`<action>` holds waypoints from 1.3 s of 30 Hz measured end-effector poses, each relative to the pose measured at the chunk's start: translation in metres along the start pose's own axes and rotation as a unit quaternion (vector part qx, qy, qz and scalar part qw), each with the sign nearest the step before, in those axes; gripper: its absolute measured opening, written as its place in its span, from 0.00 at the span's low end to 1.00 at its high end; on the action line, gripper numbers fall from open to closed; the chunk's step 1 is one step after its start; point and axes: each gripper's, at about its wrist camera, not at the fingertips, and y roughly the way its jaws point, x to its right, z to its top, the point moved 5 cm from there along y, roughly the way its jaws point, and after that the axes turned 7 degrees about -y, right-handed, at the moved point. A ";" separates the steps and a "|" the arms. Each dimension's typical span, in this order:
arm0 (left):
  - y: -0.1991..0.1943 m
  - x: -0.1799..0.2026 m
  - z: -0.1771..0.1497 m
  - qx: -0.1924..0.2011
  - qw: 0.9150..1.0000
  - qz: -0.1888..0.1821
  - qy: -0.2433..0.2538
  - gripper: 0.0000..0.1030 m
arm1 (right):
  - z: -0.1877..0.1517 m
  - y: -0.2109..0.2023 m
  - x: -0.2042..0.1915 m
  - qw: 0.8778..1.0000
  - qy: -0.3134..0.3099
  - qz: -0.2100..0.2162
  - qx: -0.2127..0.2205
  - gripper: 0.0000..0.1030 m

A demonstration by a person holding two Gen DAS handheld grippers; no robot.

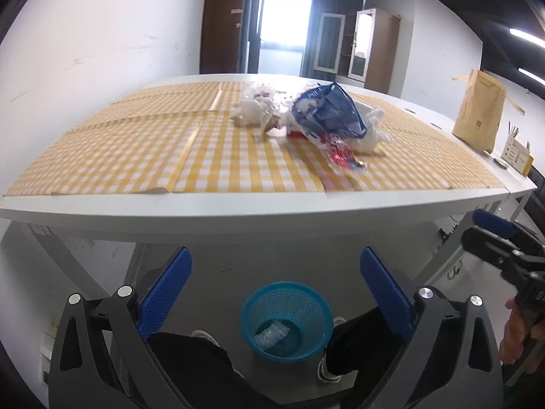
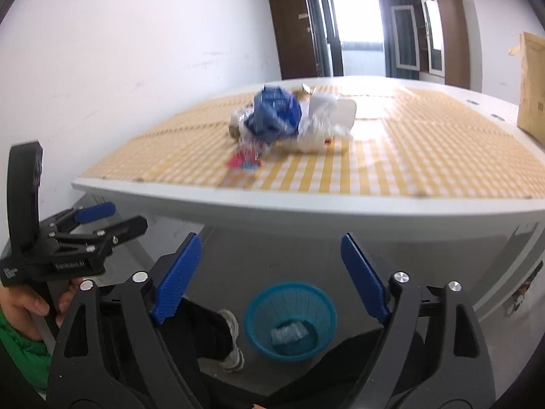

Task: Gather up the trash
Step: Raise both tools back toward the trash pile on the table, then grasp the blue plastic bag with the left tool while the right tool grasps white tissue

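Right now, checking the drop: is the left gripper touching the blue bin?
Apart. The left wrist view shows the left gripper open and empty above the blue bin on the floor.

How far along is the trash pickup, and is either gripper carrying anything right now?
Done: one clear plastic wrapper lies in the blue basket on the floor. In hand: nothing; the left gripper and right gripper are both open and empty. Left: the pile on the checkered table, including the blue bag, crumpled white plastic and red wrapper.
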 end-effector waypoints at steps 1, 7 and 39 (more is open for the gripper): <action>-0.002 -0.002 0.004 0.002 1.000 -0.001 -0.004 0.94 | 0.005 0.000 0.000 1.000 -0.002 -0.001 0.005 0.84; -0.010 -0.008 0.029 0.017 0.999 -0.013 -0.024 0.94 | 0.025 0.003 0.015 1.000 0.000 -0.015 0.021 0.88; 0.075 0.041 0.135 0.003 0.997 -0.076 -0.008 0.90 | 0.113 0.141 0.088 0.998 0.045 0.018 -0.049 0.66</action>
